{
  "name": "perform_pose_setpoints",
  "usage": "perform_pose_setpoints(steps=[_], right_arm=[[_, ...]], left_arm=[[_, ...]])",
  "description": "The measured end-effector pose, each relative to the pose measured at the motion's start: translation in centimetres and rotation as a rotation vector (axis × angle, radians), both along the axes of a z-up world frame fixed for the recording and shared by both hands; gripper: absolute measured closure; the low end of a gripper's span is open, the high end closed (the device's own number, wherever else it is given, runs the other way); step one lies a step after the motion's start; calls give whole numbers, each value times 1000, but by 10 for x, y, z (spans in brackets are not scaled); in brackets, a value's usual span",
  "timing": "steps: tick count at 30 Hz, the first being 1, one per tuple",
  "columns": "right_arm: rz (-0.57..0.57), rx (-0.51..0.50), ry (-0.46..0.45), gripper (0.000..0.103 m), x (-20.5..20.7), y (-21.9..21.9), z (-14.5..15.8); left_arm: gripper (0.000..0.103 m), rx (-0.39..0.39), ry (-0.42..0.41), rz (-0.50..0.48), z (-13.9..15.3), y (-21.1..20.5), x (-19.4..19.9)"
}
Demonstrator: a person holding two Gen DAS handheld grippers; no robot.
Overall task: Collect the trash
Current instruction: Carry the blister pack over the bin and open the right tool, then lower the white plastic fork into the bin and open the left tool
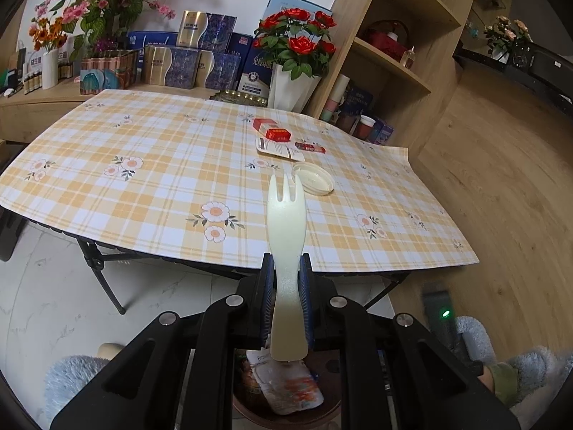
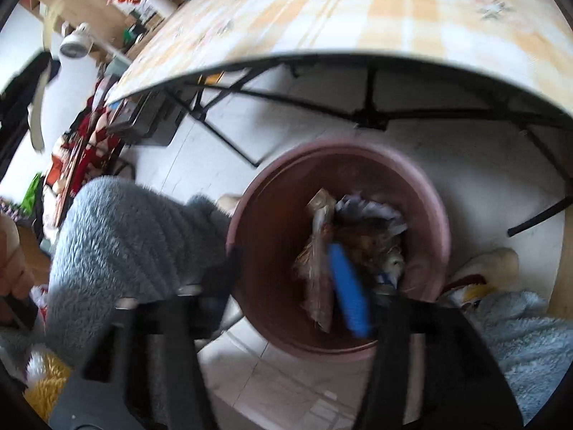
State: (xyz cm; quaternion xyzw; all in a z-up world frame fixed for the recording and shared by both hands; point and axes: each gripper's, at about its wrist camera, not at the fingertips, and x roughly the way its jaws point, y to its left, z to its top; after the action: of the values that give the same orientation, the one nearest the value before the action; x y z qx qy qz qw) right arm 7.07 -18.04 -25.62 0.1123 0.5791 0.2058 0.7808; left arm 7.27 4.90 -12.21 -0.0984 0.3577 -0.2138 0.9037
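Observation:
My left gripper (image 1: 286, 261) is shut on the handle of a white plastic fork (image 1: 286, 222), whose tines stand up over the near edge of the checked tablecloth (image 1: 161, 186). On the cloth lie a round cream lid (image 1: 313, 179), a red box (image 1: 270, 129), a white card (image 1: 279, 150) and a small red tube (image 1: 309, 147). Under the left gripper a white pouch (image 1: 286, 387) shows in the bin. The right wrist view is blurred. My right gripper (image 2: 283, 254) hangs open over the pink bin (image 2: 340, 145), with nothing between its fingers; one blue pad (image 2: 349, 290) shows. Crumpled wrappers (image 2: 358, 236) lie inside the bin.
Gift boxes (image 1: 189, 50) and a vase of red roses (image 1: 293, 82) line the table's far edge. A wooden shelf unit (image 1: 394, 53) stands to the right. Black folding table legs (image 2: 229, 136) cross behind the bin. A person's fuzzy grey-blue sleeve (image 2: 125, 243) is left of the bin.

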Motion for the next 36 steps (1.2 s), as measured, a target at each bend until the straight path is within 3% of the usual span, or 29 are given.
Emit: perform_pose_setpoints(steps=[1,3,7,14,28,34,36], right_arm=[[-21,-10,-27,30,-1,-5,6],[-61,-25,-77,15,-4,-14,17],[-129,-61,-177,6,-7,-32,41],[-220,-155,-316,6,-3,-60,79],[-336,-173,-385,6,0,-88,109],[-357,-173,-374,6,-3,-94,106],[-359,-174,-371,6,-2,-95,105]], left_arm=[[89,3,4,-4,-3,-1,0],[89,10,13,-12,-8,-5,1],[89,36,27,-42,-20,-15,3],[89,97,74,-120,-50,-39,5],[89,184,278,-254,-114,-75,7],[88,198,276,-266,-113,-78,6],[84,192,273,-263,-112,-77,6]])
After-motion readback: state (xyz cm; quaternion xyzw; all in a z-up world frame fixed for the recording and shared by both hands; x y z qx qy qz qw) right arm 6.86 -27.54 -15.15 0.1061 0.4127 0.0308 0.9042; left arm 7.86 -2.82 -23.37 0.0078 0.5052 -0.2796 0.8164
